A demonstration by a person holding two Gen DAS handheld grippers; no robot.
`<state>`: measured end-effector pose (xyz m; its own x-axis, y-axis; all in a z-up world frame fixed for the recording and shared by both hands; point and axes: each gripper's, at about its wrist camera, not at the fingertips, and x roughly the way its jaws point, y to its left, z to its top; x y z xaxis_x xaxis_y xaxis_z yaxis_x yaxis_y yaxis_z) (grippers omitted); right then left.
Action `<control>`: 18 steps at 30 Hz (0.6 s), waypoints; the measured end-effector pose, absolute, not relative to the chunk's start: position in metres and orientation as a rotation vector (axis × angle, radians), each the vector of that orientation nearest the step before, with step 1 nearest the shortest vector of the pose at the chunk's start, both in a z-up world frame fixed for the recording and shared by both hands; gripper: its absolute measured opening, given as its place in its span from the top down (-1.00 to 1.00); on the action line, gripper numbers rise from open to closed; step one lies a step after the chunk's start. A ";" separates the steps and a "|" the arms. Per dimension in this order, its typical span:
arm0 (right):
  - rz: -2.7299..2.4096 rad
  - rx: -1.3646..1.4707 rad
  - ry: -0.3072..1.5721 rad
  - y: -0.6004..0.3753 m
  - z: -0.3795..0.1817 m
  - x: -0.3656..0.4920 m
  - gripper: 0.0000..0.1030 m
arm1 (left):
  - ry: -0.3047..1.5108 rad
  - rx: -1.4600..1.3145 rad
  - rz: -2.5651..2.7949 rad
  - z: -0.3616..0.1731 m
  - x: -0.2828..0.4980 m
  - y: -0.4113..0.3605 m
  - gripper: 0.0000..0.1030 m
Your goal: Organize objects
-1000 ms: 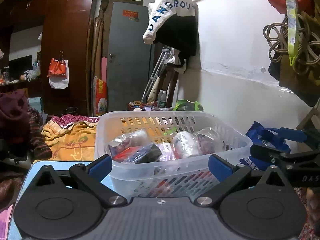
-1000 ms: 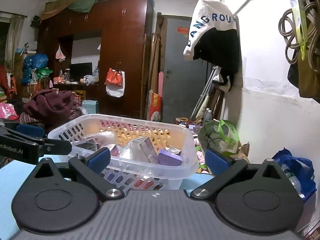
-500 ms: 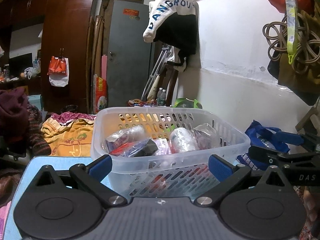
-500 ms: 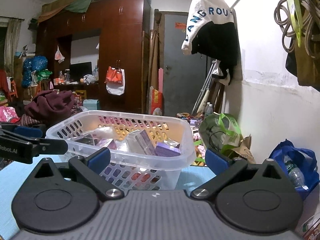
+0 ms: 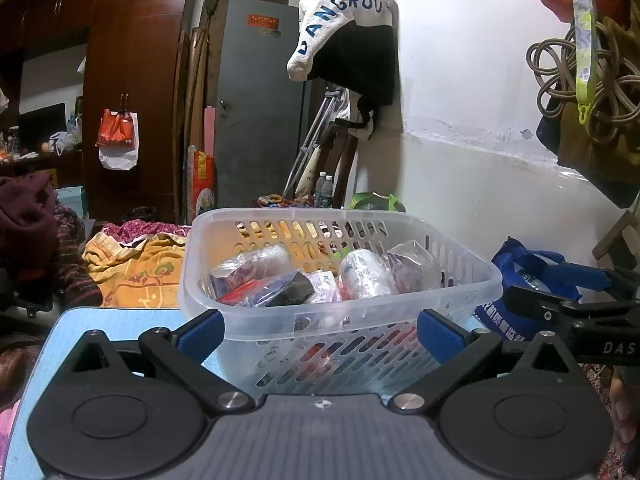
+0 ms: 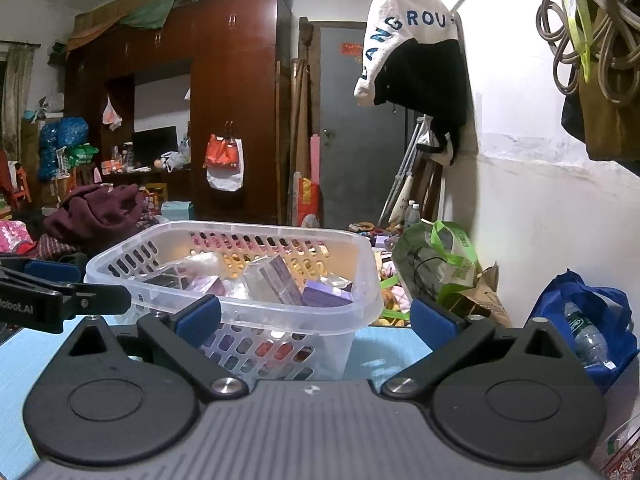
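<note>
A clear plastic slotted basket stands on a light blue table; it also shows in the right wrist view. It holds several wrapped packets and small boxes, among them a white wrapped roll, a black-and-red packet and a purple box. My left gripper is open and empty, its blue pads wide apart just in front of the basket's near wall. My right gripper is open and empty, low in front of the basket's right part. Each gripper shows at the edge of the other's view.
The blue table top ends just behind the basket. A white wall runs along the right, with hung bags and coiled rope. A blue bag and a green bag lie by the wall. Clothes lie to the left.
Both grippers have sunk a little and drawn back slightly, so the basket sits higher in both views. Both stay open; the basket has not moved.
</note>
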<state>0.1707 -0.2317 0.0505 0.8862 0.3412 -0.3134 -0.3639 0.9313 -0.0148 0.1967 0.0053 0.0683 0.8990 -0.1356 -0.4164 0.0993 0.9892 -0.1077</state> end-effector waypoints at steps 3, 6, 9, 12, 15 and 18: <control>0.375 -0.060 0.320 -0.234 0.050 0.173 -1.00 | 0.439 -0.083 -0.121 0.068 0.197 0.005 -1.00; 0.378 -0.054 0.323 -0.235 0.050 0.173 -1.00 | 0.441 -0.080 -0.117 0.066 0.198 0.003 -1.00; 0.376 -0.055 0.321 -0.236 0.050 0.173 -1.00 | 0.441 -0.082 -0.116 0.066 0.198 0.002 -1.00; 0.373 -0.054 0.317 -0.236 0.050 0.173 -1.00 | 0.441 -0.081 -0.112 0.065 0.199 0.000 -1.00; 0.379 -0.054 0.317 -0.237 0.049 0.173 -1.00 | 0.441 -0.078 -0.110 0.064 0.199 -0.001 -1.00; 0.384 -0.052 0.312 -0.237 0.049 0.172 -1.00 | 0.441 -0.075 -0.110 0.065 0.199 -0.002 -1.00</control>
<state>0.1719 -0.2366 0.0488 0.8801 0.3606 -0.3087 -0.3764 0.9264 0.0088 0.1987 -0.0018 0.0645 0.8985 -0.1226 -0.4216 0.0900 0.9912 -0.0966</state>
